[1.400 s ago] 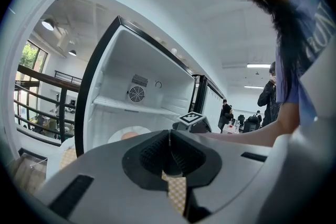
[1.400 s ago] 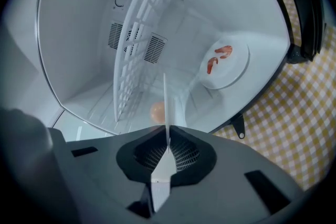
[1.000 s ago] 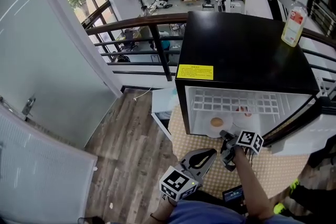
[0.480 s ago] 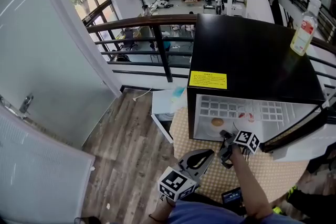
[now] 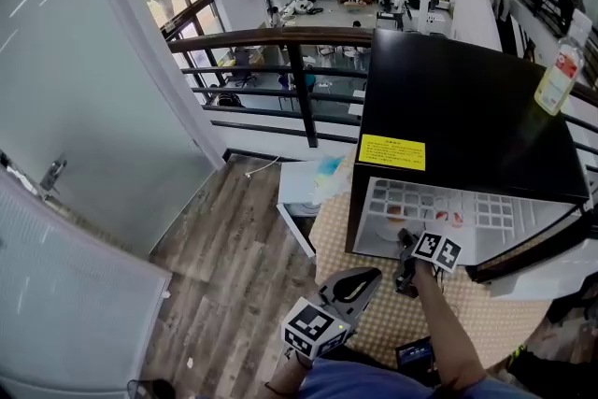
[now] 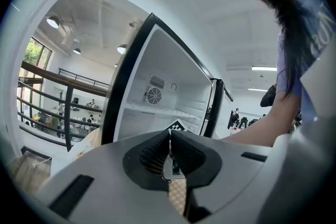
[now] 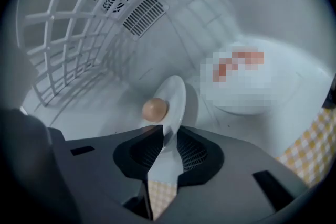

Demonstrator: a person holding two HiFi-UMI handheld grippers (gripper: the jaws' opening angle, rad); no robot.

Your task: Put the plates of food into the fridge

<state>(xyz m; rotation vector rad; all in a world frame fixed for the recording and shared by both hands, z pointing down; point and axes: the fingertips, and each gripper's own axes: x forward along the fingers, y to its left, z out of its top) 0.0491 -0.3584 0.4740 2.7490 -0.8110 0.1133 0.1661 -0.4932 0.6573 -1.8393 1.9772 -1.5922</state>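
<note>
The black fridge (image 5: 467,107) stands open. On its white floor lie two plates. A white plate (image 7: 176,97) with a brown bun (image 7: 154,108) sits in front of my right gripper (image 7: 169,131). Its near rim lies between the pads, and the jaws have just been opening. In the head view this gripper (image 5: 407,249) is at the fridge's mouth, by the bun plate (image 5: 392,224). The second plate (image 7: 236,107), with red food, lies to the right. My left gripper (image 5: 369,276) hovers shut and empty outside the fridge, lower left.
A wire shelf (image 7: 68,34) spans the fridge above the plates. The fridge door (image 5: 533,252) hangs open at right. A bottle (image 5: 561,70) stands on the fridge top. The fridge rests on a yellow-checked cloth (image 5: 374,313). A railing (image 5: 280,42) runs behind.
The head view has swung, so the fridge sits further right. My right gripper stays at the fridge's mouth by the bun plate. The left gripper has barely shifted in the picture.
</note>
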